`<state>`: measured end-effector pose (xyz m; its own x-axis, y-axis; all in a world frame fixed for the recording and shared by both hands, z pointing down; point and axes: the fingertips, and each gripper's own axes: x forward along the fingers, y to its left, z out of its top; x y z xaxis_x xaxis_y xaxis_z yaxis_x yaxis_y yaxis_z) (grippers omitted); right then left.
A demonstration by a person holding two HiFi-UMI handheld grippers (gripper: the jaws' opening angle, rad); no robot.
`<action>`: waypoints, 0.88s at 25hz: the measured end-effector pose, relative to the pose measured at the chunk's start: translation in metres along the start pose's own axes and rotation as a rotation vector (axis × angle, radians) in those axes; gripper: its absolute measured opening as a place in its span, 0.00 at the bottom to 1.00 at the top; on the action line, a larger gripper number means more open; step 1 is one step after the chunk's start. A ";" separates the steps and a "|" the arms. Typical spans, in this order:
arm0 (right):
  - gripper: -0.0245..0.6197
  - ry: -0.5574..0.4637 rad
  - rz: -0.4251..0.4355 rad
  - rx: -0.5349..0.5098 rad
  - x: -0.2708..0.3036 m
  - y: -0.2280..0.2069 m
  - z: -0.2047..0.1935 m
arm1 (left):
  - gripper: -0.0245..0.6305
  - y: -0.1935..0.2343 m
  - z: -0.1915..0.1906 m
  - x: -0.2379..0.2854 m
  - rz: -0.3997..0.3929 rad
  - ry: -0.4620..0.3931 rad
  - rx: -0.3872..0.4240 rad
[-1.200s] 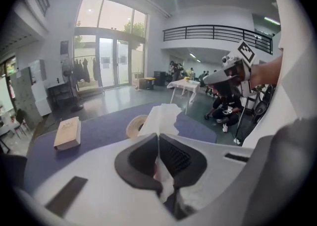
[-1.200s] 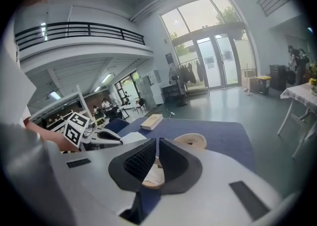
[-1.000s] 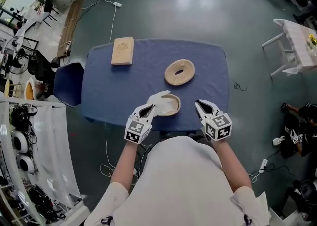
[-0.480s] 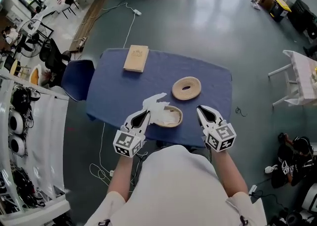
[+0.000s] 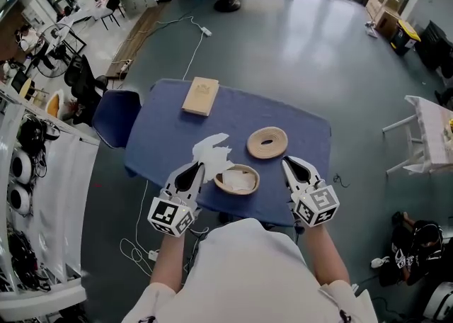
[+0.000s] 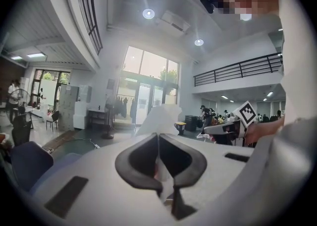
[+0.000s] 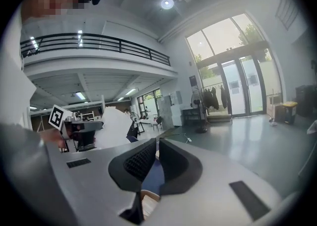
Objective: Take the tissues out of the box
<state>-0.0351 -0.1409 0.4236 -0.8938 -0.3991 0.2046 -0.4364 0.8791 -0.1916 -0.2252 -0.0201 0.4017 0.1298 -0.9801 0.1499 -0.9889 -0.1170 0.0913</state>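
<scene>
My left claw (image 6: 157, 136) is clenched on a thin white paper tissue (image 6: 161, 118), whose crumpled sheet stands up past my closed jaws. In the head view the sheet hangs in the air at the claw's 1 o'clock, clear of the blue-clothed table (image 5: 163, 137). It came, I judge, from the round woven straw box (image 5: 219, 182) at the table's 6 o'clock edge. That box lies just to my 3 o'clock, with more white tissue (image 5: 241, 181) showing inside it. Its ring-shaped woven lid (image 5: 253, 144) lies apart at the box's 1 o'clock, and a flat rectangular wooden box (image 5: 201, 95) sits at the table's 11 o'clock. My right claw (image 7: 157, 143) is closed on nothing, at the round box's 3 o'clock. So one tissue is out, and what remains inside is left to pull.
</scene>
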 end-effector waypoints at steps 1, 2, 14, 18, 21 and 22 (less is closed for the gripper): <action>0.10 -0.004 -0.001 -0.019 -0.002 -0.001 0.004 | 0.06 0.000 0.004 -0.001 0.005 -0.009 0.001; 0.10 -0.009 -0.003 -0.040 -0.004 -0.002 0.007 | 0.06 -0.001 0.008 -0.002 0.009 -0.019 0.002; 0.10 -0.060 -0.010 -0.140 -0.009 0.002 0.037 | 0.06 0.008 0.027 -0.010 0.033 -0.060 0.010; 0.10 -0.061 -0.011 -0.140 -0.009 0.001 0.036 | 0.06 0.010 0.023 -0.011 0.038 -0.062 0.002; 0.10 -0.062 -0.011 -0.142 -0.008 0.001 0.038 | 0.06 0.012 0.024 -0.010 0.040 -0.066 -0.001; 0.10 -0.062 -0.011 -0.143 -0.008 0.001 0.038 | 0.06 0.012 0.025 -0.010 0.040 -0.067 0.000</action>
<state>-0.0326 -0.1474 0.3850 -0.8954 -0.4207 0.1457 -0.4314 0.9008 -0.0503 -0.2402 -0.0157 0.3770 0.0850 -0.9926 0.0870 -0.9932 -0.0775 0.0864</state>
